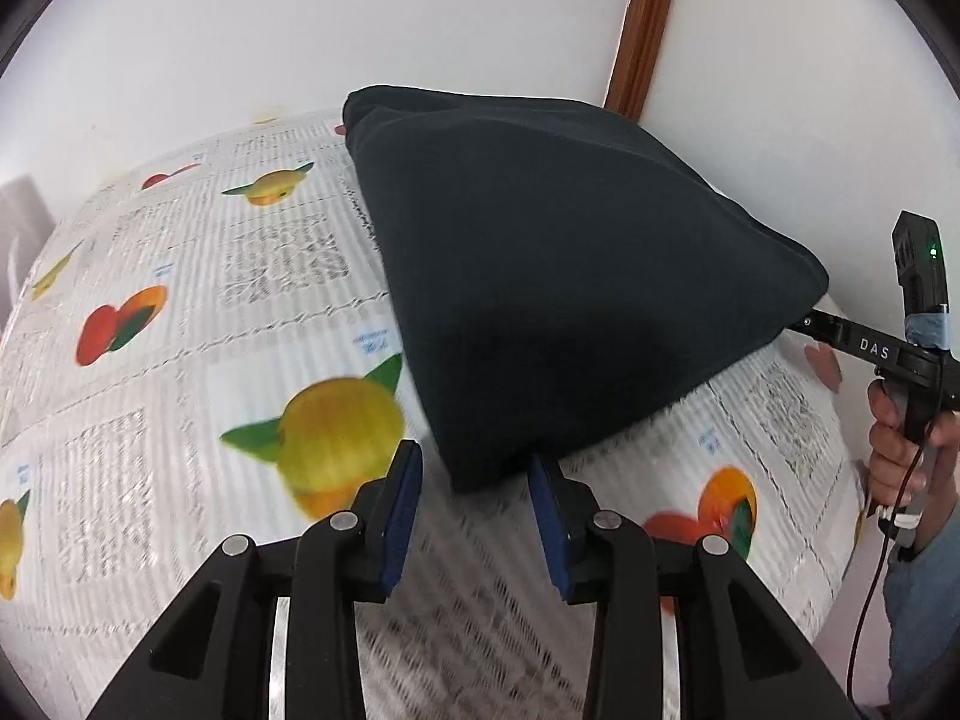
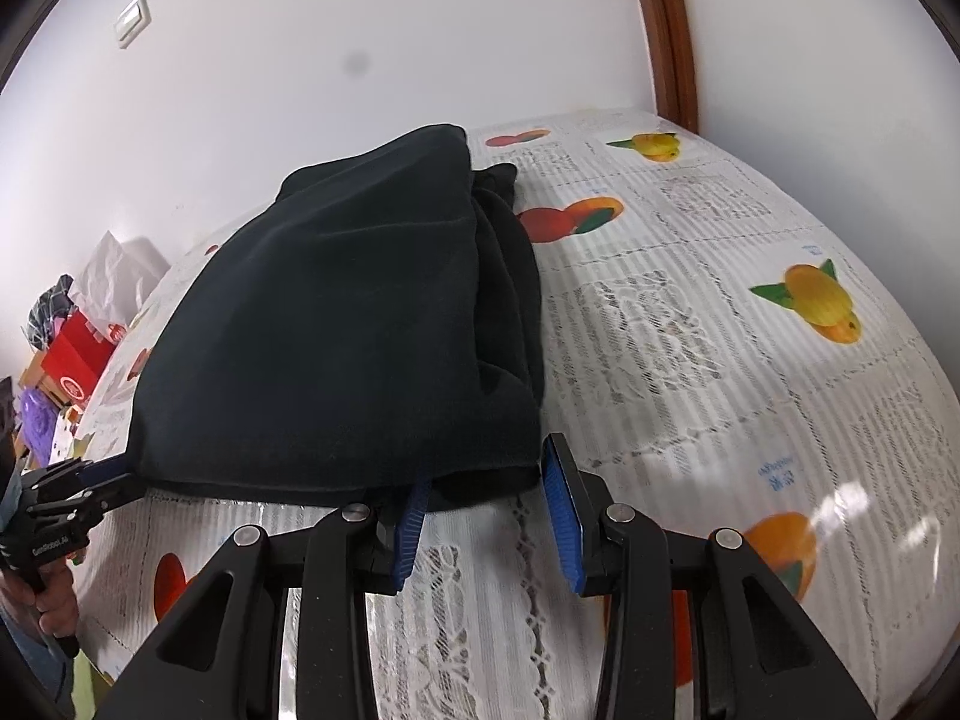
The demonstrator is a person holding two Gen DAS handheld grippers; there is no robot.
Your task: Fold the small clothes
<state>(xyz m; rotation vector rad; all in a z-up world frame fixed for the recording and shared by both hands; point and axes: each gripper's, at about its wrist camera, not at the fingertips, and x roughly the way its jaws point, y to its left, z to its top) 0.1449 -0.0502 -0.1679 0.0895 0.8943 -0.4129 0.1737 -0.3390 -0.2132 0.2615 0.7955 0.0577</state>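
Observation:
A dark folded garment (image 1: 558, 276) lies on the fruit-print tablecloth (image 1: 198, 312). It also shows in the right wrist view (image 2: 354, 336), doubled over with layered edges on its right side. My left gripper (image 1: 474, 480) is open, with the garment's near corner between its blue pads. My right gripper (image 2: 489, 492) is open, its pads astride the garment's other near corner. Each gripper shows in the other's view: the right one (image 1: 840, 330) at the cloth's right corner, the left one (image 2: 102, 474) at its left corner.
A white wall rises close behind the table, with a brown wooden frame (image 2: 666, 30) at the right. Boxes and clutter (image 2: 66, 354) sit beyond the table's left edge. A light switch (image 2: 132, 18) is on the wall.

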